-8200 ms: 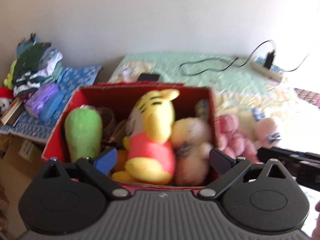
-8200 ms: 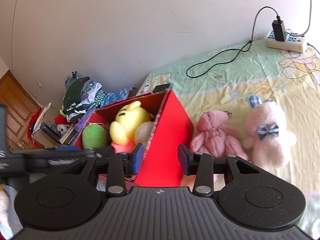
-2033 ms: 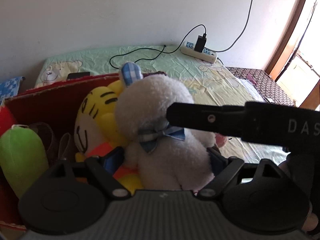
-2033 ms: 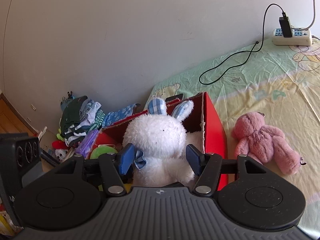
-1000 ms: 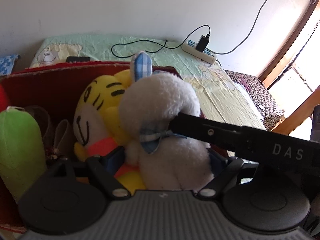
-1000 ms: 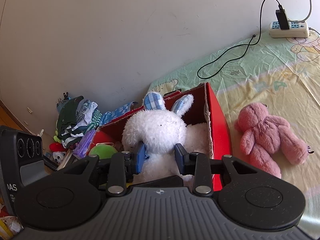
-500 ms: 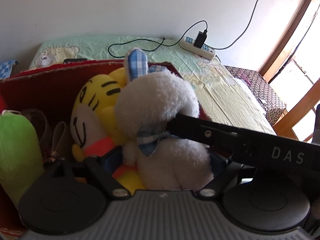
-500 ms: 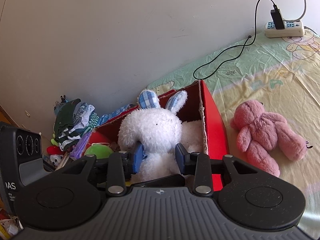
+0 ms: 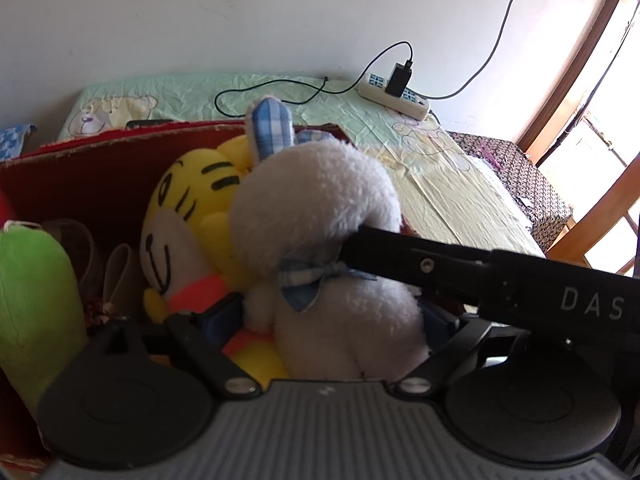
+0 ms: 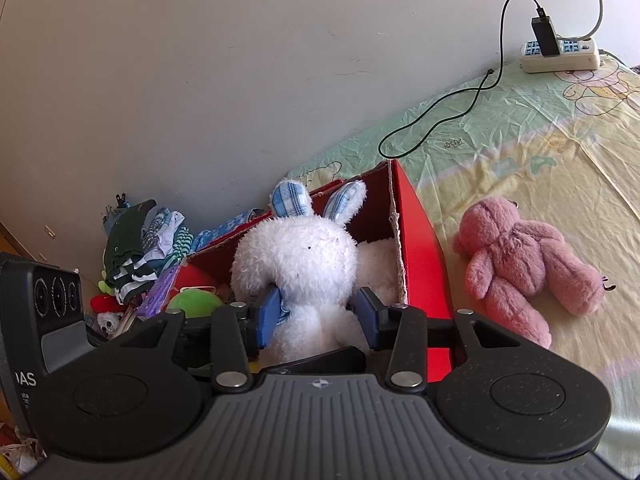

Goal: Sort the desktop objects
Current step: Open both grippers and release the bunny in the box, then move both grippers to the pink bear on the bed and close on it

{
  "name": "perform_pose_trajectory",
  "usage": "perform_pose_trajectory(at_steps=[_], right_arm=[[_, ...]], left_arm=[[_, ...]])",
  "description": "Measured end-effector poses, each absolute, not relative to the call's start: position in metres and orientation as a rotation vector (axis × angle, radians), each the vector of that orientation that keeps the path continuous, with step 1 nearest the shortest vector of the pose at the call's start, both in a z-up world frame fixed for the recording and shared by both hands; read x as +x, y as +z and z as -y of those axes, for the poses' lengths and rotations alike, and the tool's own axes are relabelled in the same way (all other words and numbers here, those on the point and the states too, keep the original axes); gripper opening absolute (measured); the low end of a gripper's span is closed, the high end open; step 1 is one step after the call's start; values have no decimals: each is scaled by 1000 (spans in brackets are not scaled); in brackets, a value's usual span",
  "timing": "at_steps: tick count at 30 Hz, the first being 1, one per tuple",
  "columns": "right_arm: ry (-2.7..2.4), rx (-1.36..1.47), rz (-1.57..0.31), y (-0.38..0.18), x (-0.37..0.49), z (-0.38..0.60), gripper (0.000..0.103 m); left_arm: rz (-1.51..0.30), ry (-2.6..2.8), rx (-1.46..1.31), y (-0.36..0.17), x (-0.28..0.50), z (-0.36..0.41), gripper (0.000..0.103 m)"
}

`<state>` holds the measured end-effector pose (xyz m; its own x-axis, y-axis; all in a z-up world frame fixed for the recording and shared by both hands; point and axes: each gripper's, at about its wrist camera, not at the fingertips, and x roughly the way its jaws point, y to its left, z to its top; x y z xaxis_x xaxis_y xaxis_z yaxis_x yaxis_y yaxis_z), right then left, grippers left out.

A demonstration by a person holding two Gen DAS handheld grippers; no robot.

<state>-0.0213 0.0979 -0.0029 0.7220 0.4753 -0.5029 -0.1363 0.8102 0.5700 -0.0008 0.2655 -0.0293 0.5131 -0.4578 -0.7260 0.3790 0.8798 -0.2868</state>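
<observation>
A white plush rabbit (image 10: 304, 264) with blue checked ears sits in the red cardboard box (image 10: 416, 248). My right gripper (image 10: 318, 314) has its blue pads on either side of the rabbit's neck, jaws partly apart. In the left wrist view the rabbit (image 9: 320, 216) leans on a yellow tiger plush (image 9: 188, 216). My left gripper (image 9: 332, 320) is open around the rabbit's body. The right gripper's black finger (image 9: 420, 264) reaches to its neck. A pink plush bear (image 10: 520, 256) lies on the bed right of the box.
A green plush (image 9: 32, 292) stands at the box's left end. A power strip (image 10: 560, 54) with a black cable lies by the wall on the bed sheet (image 10: 520, 152). Folded clothes (image 10: 140, 240) are piled left of the box.
The right gripper carried the rabbit from the bed into the box, closed on its neck, and its jaws have now spread a little. The rabbit has sunk lower.
</observation>
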Motion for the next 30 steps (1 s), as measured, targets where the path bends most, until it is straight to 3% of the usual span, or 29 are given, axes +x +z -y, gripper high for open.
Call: perform_pose_trajectory(at_steps=[21, 30], right_arm=[[373, 589, -610, 13, -40, -48, 45], [356, 614, -688, -6, -18, 35, 45]], left_arm=[[-866, -430, -79, -16, -16, -263, 96], [-720, -371, -68, 33, -47, -233, 96]])
